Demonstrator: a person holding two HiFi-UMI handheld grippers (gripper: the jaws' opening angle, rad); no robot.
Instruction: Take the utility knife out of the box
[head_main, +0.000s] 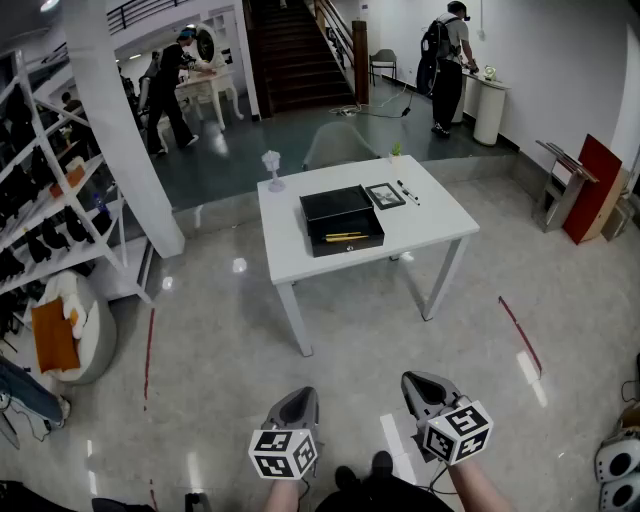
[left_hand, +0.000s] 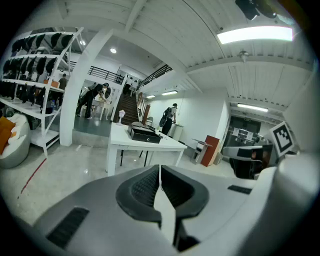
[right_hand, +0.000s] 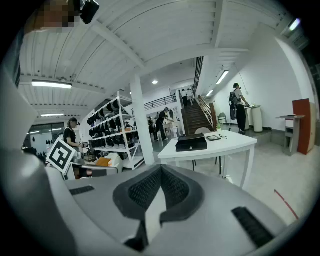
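The hall has a glossy grey floor (head_main: 220, 350), a dark staircase (head_main: 295, 55) at the back and racks of shelves (head_main: 45, 200) by a white pillar (head_main: 120, 130). In the middle stands a white table (head_main: 435, 225) with an open black box (head_main: 345, 250) on it. The yellow utility knife (head_main: 346, 236) lies inside the box. A small framed panel (head_main: 384, 195) sits just beside the box. The left gripper (head_main: 305, 393) and the right gripper (head_main: 415, 381) hang well short of the table, both with jaws pressed together and nothing between them.
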